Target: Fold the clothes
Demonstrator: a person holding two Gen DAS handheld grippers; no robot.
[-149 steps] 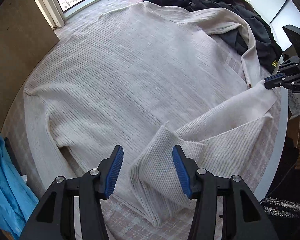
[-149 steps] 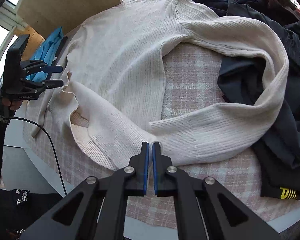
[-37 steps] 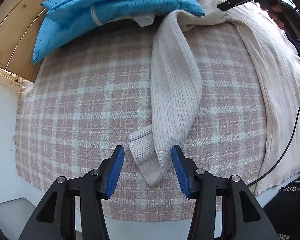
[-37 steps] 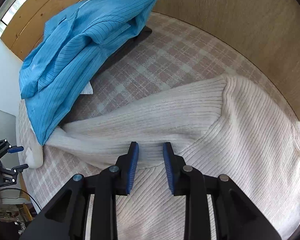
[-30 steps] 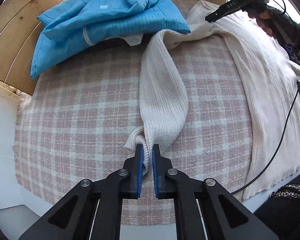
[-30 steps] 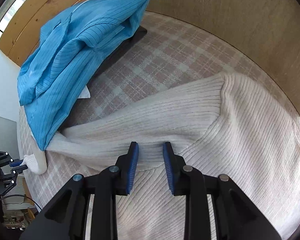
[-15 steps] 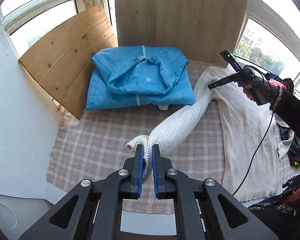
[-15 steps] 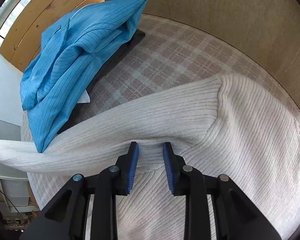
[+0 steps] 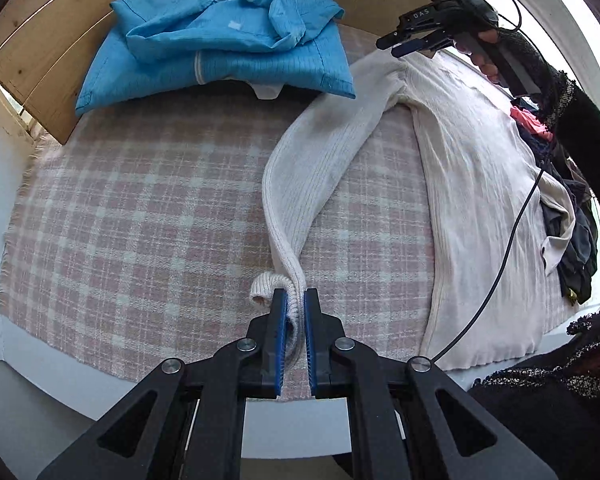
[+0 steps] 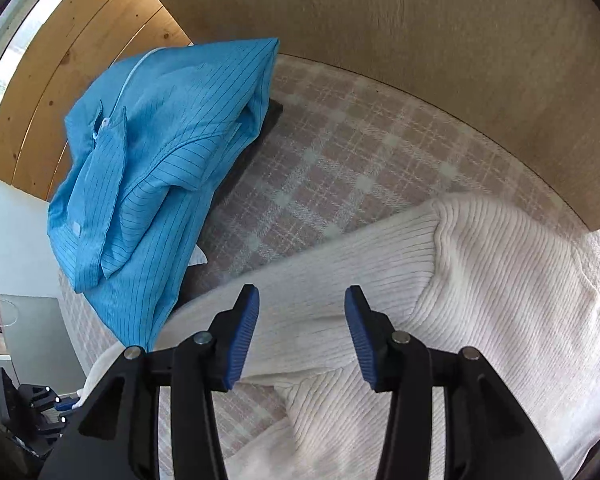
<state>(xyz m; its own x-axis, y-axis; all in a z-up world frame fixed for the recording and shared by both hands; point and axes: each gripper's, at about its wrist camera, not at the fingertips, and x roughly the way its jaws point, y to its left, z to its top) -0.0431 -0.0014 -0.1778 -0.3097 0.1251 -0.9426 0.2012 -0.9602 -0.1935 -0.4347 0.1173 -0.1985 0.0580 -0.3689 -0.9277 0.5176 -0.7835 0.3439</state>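
Since a second ago the right gripper has opened wide over the shoulder, while the left gripper holds the cuff of the soft, limp sweater, its sleeve stretched toward the near edge of the surface.

sweater on cloth, folded shirt behind its sleeve, clothes pile right

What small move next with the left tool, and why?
Probably carry the cuff across onto the sweater's body. The left tool is shut on the cuff, the sleeve lies stretched out sideways, and the right tool hangs open above the shoulder.
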